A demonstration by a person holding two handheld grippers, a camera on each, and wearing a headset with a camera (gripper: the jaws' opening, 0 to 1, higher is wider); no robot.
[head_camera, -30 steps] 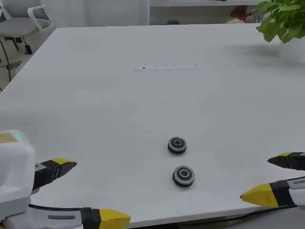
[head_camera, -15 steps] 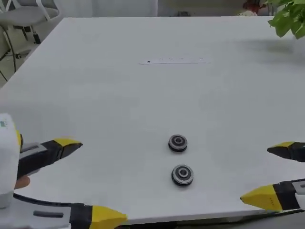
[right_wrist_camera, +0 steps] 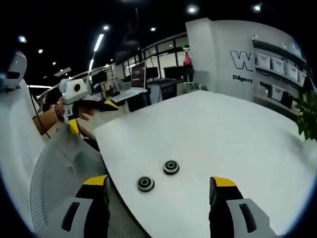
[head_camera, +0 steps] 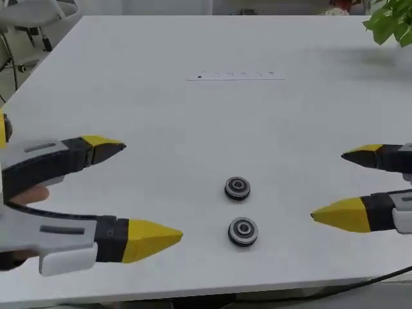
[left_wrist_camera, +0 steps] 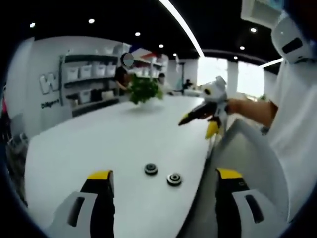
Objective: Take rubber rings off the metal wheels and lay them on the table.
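Two small metal wheels with black rubber rings lie flat near the table's front edge: one wheel (head_camera: 237,188) farther in, the other wheel (head_camera: 243,232) closer to me. The left gripper view has them as far wheel (left_wrist_camera: 151,169) and near wheel (left_wrist_camera: 174,179); the right gripper view as far wheel (right_wrist_camera: 171,167) and near wheel (right_wrist_camera: 145,184). My left gripper (head_camera: 149,190) hovers open to the left of them, holding nothing. My right gripper (head_camera: 328,187) hovers open to their right, also holding nothing. Neither touches a wheel.
The white table (head_camera: 193,122) stretches far back, with a thin printed strip (head_camera: 235,76) lying in its middle. A green plant (head_camera: 391,22) stands at the back right corner. Office chairs (head_camera: 26,19) stand beyond the left edge.
Both grippers have risen and moved inward toward the two wheels. The wheels have not moved; the head camera has tilted slightly.
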